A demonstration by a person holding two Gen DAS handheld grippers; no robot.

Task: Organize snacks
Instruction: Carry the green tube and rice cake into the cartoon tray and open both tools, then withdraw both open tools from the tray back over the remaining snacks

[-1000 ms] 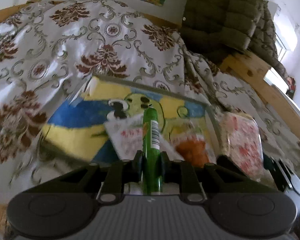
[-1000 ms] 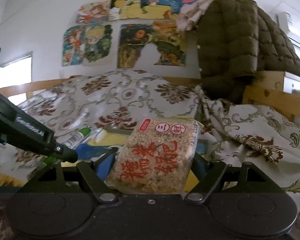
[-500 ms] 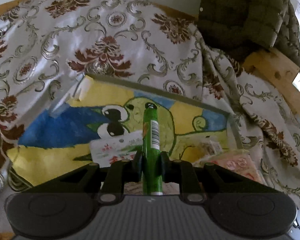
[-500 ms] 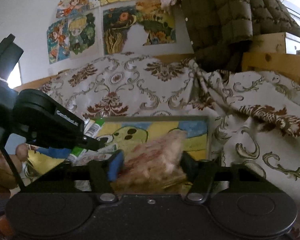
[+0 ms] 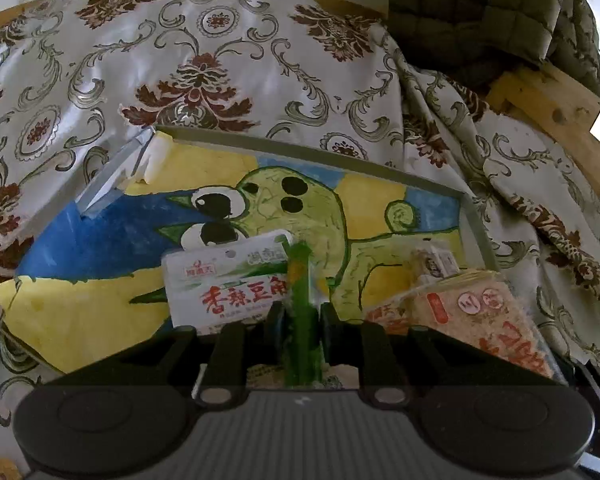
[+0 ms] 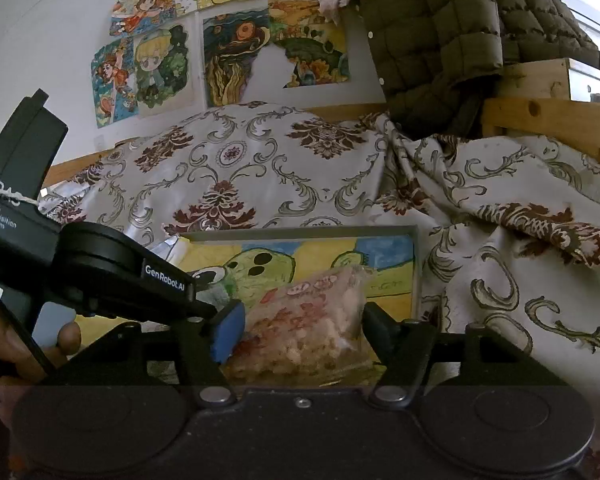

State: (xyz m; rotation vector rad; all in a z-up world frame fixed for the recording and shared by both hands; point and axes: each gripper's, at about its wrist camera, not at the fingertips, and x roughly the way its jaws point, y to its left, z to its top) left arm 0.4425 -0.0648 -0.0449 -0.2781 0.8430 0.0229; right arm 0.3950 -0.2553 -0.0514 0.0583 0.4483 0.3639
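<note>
The left gripper (image 5: 300, 312) has its jaws clenched on a thin green packet (image 5: 300, 280), and they have just been easing open slightly with the packet between them. It hangs low over the tray (image 5: 312, 148), just above a white packet (image 5: 224, 280) that lies on the painted tray floor. If the jaws slacken further, the green packet could slide out crooked and land across the white one, or tip off its edge. Its blur makes the tip hard to read, so whether it touches the tray cannot be told.

To the right, the right gripper (image 6: 300, 328) has the rice-crisp pack (image 6: 304, 320) between its jaws, which have just been opening. The blue left pad (image 6: 228, 332) sits against the pack; whether the right one presses on it cannot be told. The pack looks low at the tray's near right part, beside a small snack (image 5: 436, 260). Released askew, it could slump onto that snack or lean on the tray wall.

The tray's near edge is hidden behind both grippers, and the left gripper's body (image 6: 100, 276) blocks the tray's left side in the right view.
</note>
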